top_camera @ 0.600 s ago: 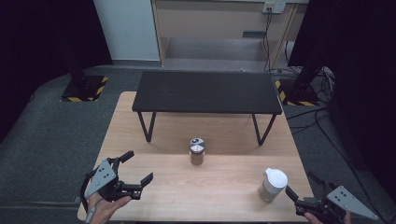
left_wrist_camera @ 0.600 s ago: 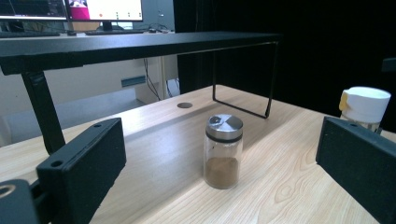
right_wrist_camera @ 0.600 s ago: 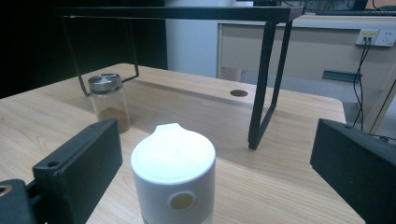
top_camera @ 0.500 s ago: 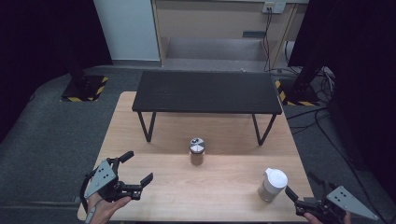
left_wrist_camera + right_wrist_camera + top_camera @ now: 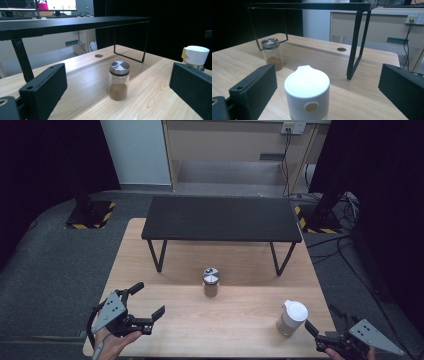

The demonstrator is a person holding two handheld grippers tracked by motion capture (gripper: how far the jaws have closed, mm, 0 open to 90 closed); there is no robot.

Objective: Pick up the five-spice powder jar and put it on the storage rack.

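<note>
A glass spice jar [image 5: 211, 282] with a silver lid and brown powder stands mid-table. In the left gripper view the jar [image 5: 119, 80] stands some way ahead, framed by the black fingers [image 5: 43, 91]. My left gripper [image 5: 148, 300] is open at the table's near left, with nothing between its jaws. A white-lidded container [image 5: 292, 318] stands at the near right. My right gripper [image 5: 322, 319] is open just to the right of the container and apart from it. In the right gripper view the container [image 5: 307, 93] sits close ahead, between the wide-apart fingers [image 5: 254, 87], and the jar [image 5: 272, 53] is farther left.
A black metal shelf [image 5: 222, 218] on thin legs stands across the far half of the wooden table [image 5: 240, 330]. Dark floor surrounds the table, with cables at the right. Bare wood lies between the jar and both grippers.
</note>
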